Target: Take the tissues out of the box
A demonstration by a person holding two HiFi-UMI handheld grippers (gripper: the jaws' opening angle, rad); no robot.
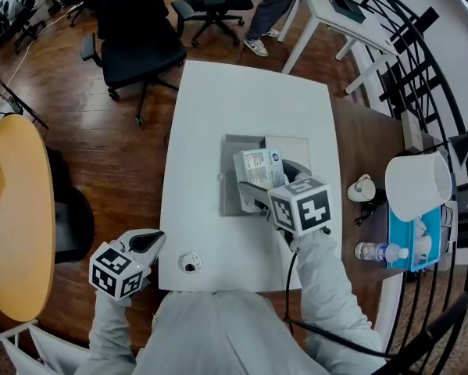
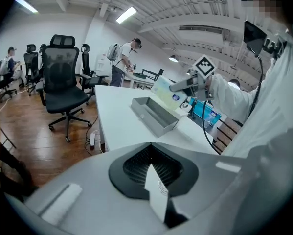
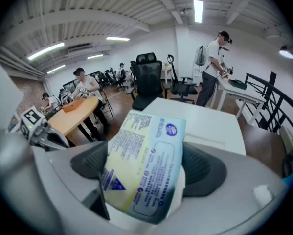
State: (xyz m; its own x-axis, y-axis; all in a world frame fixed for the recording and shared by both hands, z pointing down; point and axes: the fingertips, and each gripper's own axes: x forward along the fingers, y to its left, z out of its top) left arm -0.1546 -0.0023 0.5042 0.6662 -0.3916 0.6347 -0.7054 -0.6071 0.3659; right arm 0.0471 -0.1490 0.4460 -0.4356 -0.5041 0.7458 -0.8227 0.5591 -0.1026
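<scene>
So we're at the lift-out step, I'd say. The right gripper [image 1: 271,186] has its jaws clamped on the tissue pack [image 3: 144,173], one pad on each broad side. It holds the pack tilted in the air above the grey box [image 1: 232,186]. From the left gripper view, the pack [image 2: 163,89] looks clear of the box [image 2: 153,115] and hangs over its far side rather than sitting inside.

The left gripper [image 1: 144,244] is well away, off the near-left corner of the white tabletop [image 1: 218,108]. Its own view shows its jaws brought together with nothing of the task in them. There's a little white tab at the seam, and I can't tell what it is.

My guess at the next move is to carry the pack sideways to a bare patch of tabletop, lower it flat, then spread the jaws. There's plenty of free space to the left of the box. The pack is soft, so it could sag or slip if the grip loosens early.

Here's the count:
- one box
- one tissue pack in sight (what I can see of the box's inside looks empty, but part of it is hidden)
- two grippers
- one cup [image 1: 362,187] and one water bottle [image 1: 380,251] on the side table at the right
</scene>
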